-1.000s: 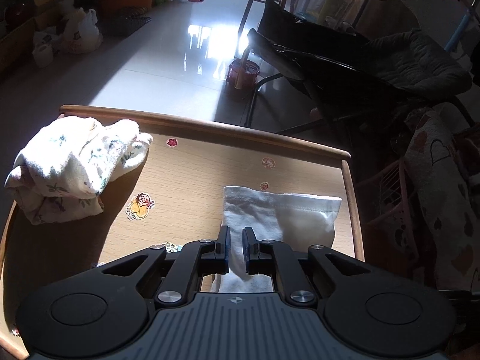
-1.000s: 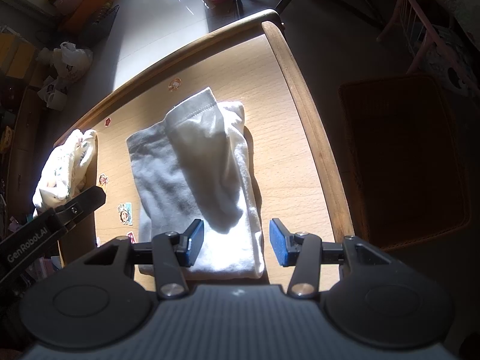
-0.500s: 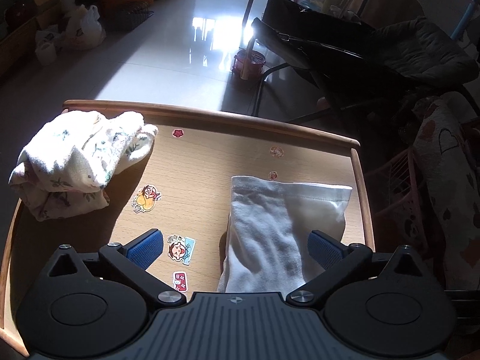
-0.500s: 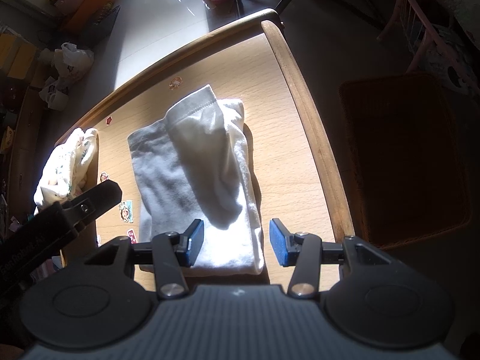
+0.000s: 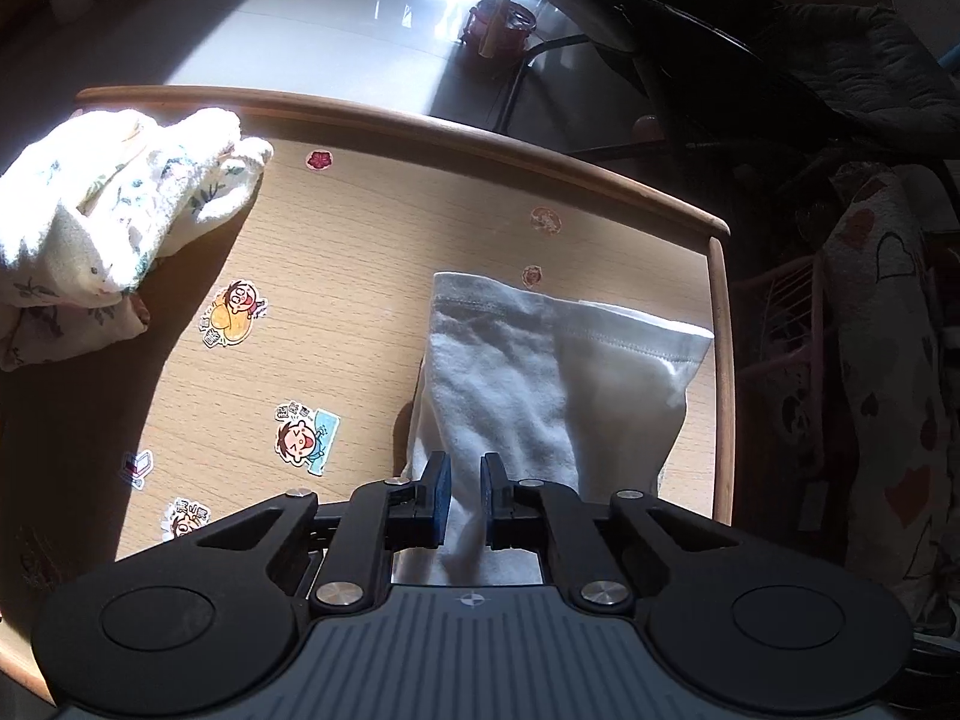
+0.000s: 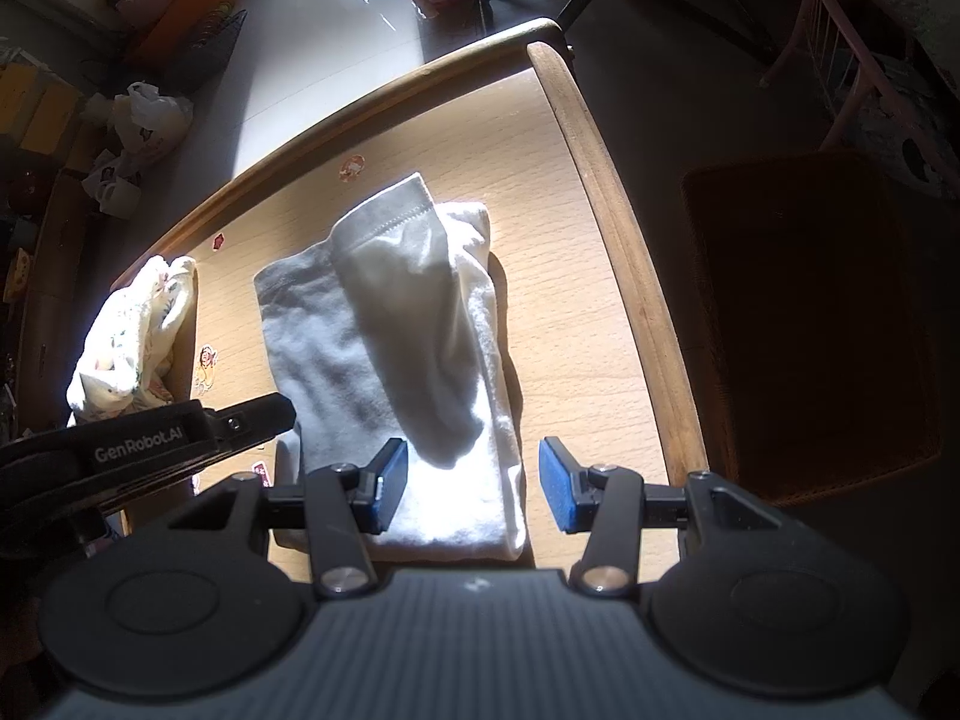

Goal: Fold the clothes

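A white garment [image 5: 540,384] lies folded into a long strip on the right side of the wooden table [image 5: 360,252]. My left gripper [image 5: 465,495] is shut on a pinch of its near edge. In the right wrist view the same white garment [image 6: 408,348] lies under my right gripper [image 6: 468,489], which is open and empty above its near right end. The left gripper's black body [image 6: 150,450] shows at the left of that view.
A crumpled floral garment [image 5: 102,222] sits on the table's far left, also in the right wrist view [image 6: 132,336]. Cartoon stickers [image 5: 234,312] dot the tabletop. The table has a raised rim [image 6: 624,252]. A dark chair [image 5: 750,30] stands behind, a brown mat [image 6: 810,324] to the right.
My left gripper opened wide half a second ago, then closed again on the white garment's near edge. The right gripper has stayed open in place.
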Tool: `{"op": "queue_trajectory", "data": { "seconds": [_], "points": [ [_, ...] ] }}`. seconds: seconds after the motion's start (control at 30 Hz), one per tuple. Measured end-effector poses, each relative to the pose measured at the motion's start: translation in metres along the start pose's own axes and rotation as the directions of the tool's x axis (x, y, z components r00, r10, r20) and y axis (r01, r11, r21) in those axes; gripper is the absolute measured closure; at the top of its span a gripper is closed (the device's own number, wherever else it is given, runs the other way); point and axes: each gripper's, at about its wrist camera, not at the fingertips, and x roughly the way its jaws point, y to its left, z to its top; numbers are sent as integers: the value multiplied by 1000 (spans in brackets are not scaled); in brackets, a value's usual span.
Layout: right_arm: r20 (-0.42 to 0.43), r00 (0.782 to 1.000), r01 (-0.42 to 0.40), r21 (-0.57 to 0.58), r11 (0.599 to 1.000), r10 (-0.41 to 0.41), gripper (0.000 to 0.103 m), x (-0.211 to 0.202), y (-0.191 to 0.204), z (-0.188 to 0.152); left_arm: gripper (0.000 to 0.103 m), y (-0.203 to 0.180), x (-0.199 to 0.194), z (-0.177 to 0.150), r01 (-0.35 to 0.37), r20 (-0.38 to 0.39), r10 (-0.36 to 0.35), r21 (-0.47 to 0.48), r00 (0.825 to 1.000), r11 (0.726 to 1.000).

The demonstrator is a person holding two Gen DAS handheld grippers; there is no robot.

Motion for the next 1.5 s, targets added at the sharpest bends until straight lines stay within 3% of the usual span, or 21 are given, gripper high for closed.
{"op": "queue_trajectory", "data": {
  "seconds": [0.1,0.3,0.37,0.6,0.73,0.9,1.33,1.5],
  "points": [
    [-6,1000,5,-5,1000,-5,55,4,0,0,93,0,5,2,28,-25,-28,-8,999,1000],
    [-16,1000,6,-5,1000,-6,55,11,0,1,92,-2,10,3,16,-34,-16,-5,999,1000],
    [-14,1000,5,-4,1000,-5,55,11,0,1,87,-2,6,4,10,-20,-10,-9,1000,1000],
    [-12,1000,3,0,1000,-3,55,10,1,6,83,-2,9,8,-112,-82,112,-2,990,994],
    [-11,1000,0,0,1000,0,55,10,2,9,81,4,13,9,-138,-113,139,13,984,990],
    [-24,1000,-6,2,1000,6,55,13,2,9,54,9,16,14,-161,-120,159,-7,980,987],
    [-42,999,-5,-2,1000,5,55,16,1,12,53,10,31,23,-164,-178,160,-7,971,986],
    [-48,999,-11,-2,1000,10,55,18,2,12,42,9,37,24,-164,-188,159,-8,969,986]
  ]
}}
